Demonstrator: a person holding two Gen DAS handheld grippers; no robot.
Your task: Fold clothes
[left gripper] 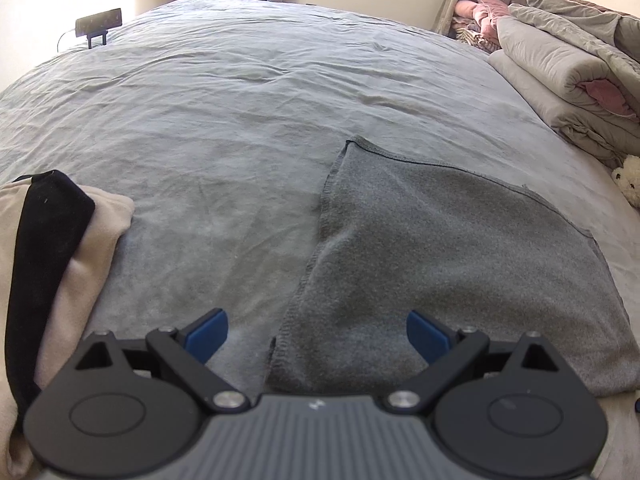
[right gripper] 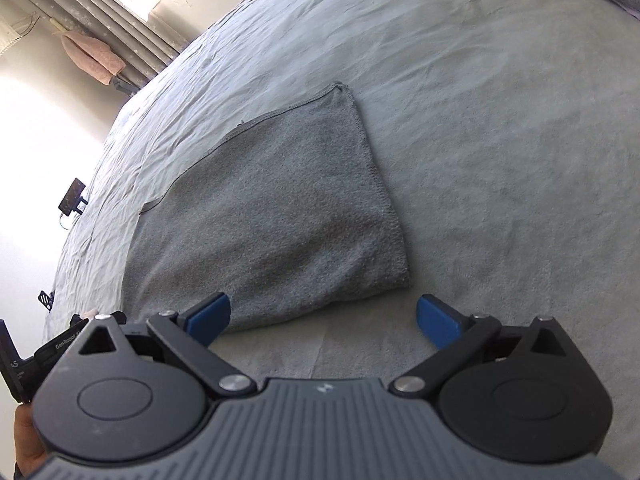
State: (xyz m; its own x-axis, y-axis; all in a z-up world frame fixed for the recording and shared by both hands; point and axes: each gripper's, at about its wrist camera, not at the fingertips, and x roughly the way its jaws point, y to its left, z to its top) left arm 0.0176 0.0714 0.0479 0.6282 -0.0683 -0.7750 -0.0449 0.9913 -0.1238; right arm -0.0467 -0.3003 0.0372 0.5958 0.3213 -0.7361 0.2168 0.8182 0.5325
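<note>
A folded grey cloth (right gripper: 272, 216) lies flat on the bed (right gripper: 480, 140), long axis running away from both wide-open, empty grippers (left gripper: 317, 334) (right gripper: 323, 320) ("GenRobot" lettering partly legible)

Two identical tools: the left hand-held gripper (left gripper: 317, 334) and the right hand-held gripper (right gripper: 323, 322) each have a ribbed grey body with a small pale emblem at its centre, flanked by two round matte-black housings with a circular recess in each. Black linkage arms pivot on silver screws and pins, with triangular cut-outs in the outer links. Each finger ends in a blue pad (left gripper: 208, 334), angled inward like its twin (right gripper: 438, 322). In the right wrist view, a black side piece at the left edge bears white lettering reading "GenRobot". A person's hand (right gripper: 28, 446) appears at the lower left edge.
</note>
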